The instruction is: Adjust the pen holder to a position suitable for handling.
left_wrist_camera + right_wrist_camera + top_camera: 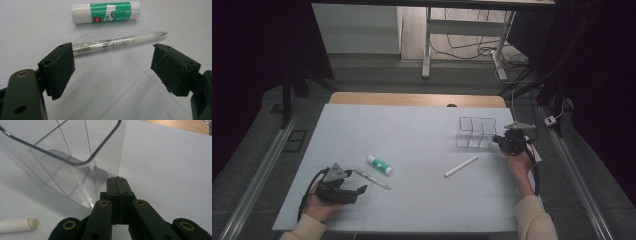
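From the high view, the clear plastic organiser box with inner dividers (475,132) stands on the pale grey bench (412,135) and serves as the landmark. The right gripper (501,141) sits just beside the box's near right corner, apparently touching it. A white cylindrical stick (461,166) lies near the box on its near side. Well away from the box, toward the near left, lie a green-and-white glue stick (379,164) and a clear-barrelled pen with a frosted cap (371,178), with the left gripper (360,191) just past the pen, farthest from the box.

In the left gripper view, the left gripper (112,66) has its jaws spread wide and grips nothing. The pen (117,42) lies crosswise just beyond the fingertips, one end hidden behind a pad, and the glue stick (105,12) lies beyond it. To take the pen well, I judge the gripper should move forward until the barrel sits squarely between the pads, turn so the jaws close across the barrel, then close at mid-length so it doesn't pivot.

In the right gripper view, the right gripper (116,181) is fully closed with nothing between the jaws, its tip against the box's (65,155) lower wall. The white stick's end (18,224) lies on the near side. Bracing the box calls for light, low pressure, lest the light box slide or tip.
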Demonstrator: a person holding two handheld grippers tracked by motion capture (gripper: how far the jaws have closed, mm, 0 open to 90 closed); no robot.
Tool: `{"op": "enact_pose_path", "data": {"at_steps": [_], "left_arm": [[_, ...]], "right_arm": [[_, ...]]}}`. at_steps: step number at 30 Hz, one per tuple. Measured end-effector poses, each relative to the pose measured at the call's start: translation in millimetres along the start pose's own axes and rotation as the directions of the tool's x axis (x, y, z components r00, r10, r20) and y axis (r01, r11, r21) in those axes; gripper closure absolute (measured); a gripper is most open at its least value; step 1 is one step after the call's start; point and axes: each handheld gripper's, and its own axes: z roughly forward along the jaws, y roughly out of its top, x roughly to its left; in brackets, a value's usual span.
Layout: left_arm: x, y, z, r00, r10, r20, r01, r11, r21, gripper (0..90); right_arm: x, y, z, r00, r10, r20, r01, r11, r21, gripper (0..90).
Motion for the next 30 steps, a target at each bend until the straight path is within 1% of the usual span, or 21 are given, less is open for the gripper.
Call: {"op": "enact_pose_path", "data": {"at_steps": [8, 14, 17, 22, 25, 30], "left_arm": [[-1.0, 0.7, 1.6, 1.0, 0.002, 0.008, -0.002, 1.0, 0.003, 19.3], [-0.8, 1.0, 2.1, 0.9999, 0.002, 0.012, -0.002, 1.0, 0.004, 19.4], [-0.9, 1.4, 2.9, 0.9999, 0.003, 0.013, -0.003, 1.0, 0.005, 19.4], [-1.6, 2.0, 3.3, 0.9999, 0.005, 0.013, -0.005, 1.0, 0.007, 19.4], [-1.9, 2.0, 3.6, 0.9999, 0.005, 0.013, -0.005, 1.0, 0.007, 19.4], [-1.8, 2.0, 3.9, 0.9999, 0.008, 0.013, -0.008, 0.9999, 0.01, 19.3]], "right_arm": [[1.0, 0.4, -0.2, 1.0, 0.0, 0.006, 0.0, 1.0, 0.007, 88.7], [4.9, 1.6, 1.9, 1.0, -0.004, 0.006, 0.004, 1.0, 0.002, 88.7], [7.6, 3.3, 4.1, 1.0, -0.002, -0.002, 0.002, 1.0, -0.001, 88.7], [14.5, 6.9, 8.7, 0.9998, -0.015, -0.015, 0.015, 1.0, -0.004, 88.7], [16.3, 8.2, 9.2, 0.9997, -0.02, -0.017, 0.02, 1.0, 0.001, 88.7], [20.8, 11.7, 10.3, 0.9993, -0.024, -0.028, 0.024, 1.0, -0.01, 88.7]]}}
